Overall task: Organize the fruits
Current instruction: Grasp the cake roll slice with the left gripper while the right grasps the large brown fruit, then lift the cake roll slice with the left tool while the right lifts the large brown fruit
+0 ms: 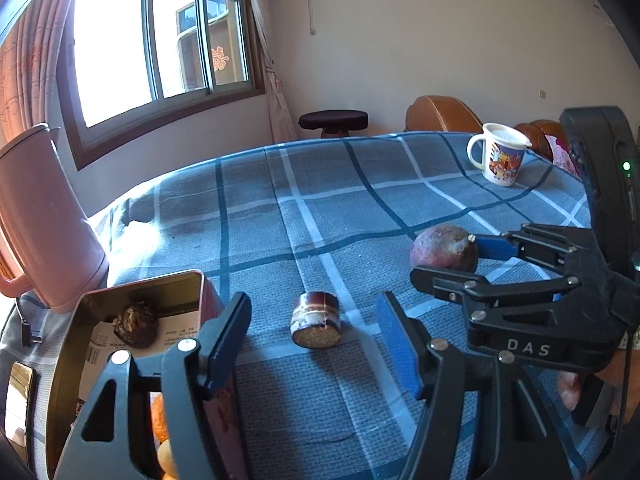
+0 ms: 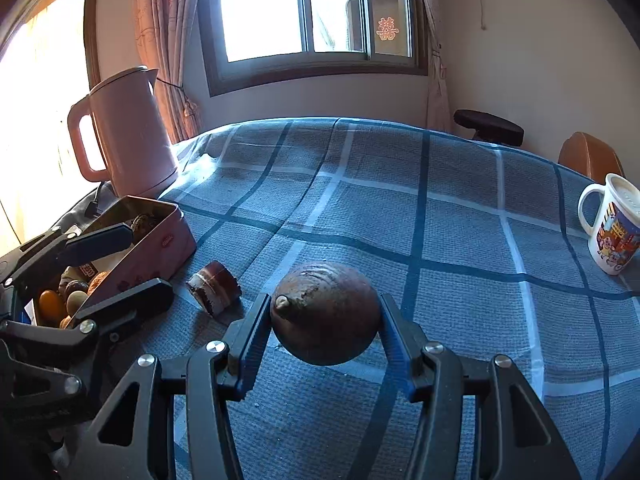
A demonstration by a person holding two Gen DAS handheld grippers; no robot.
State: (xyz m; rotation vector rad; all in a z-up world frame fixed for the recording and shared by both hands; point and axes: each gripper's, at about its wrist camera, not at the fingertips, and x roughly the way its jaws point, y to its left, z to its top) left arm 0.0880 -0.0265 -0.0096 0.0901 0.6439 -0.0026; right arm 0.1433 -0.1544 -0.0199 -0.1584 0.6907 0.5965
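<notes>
My right gripper (image 2: 325, 320) is shut on a round brown-purple fruit (image 2: 326, 312), its pads touching both sides; the fruit casts a shadow on the blue checked cloth. The same fruit (image 1: 444, 247) and right gripper (image 1: 444, 258) show in the left wrist view. My left gripper (image 1: 314, 344) is open and empty, its left finger beside the pink tin (image 1: 140, 292). A short cut piece of sugarcane (image 1: 316, 320) lies on the cloth just ahead of the left gripper; it also shows in the right wrist view (image 2: 214, 288). The tin (image 2: 160, 240) holds several fruits.
A pink kettle (image 2: 124, 128) stands behind the tin at the table's left edge. A white printed mug (image 2: 612, 224) stands at the far right. A stool (image 1: 333, 120) and brown chairs (image 1: 440, 114) are beyond the table.
</notes>
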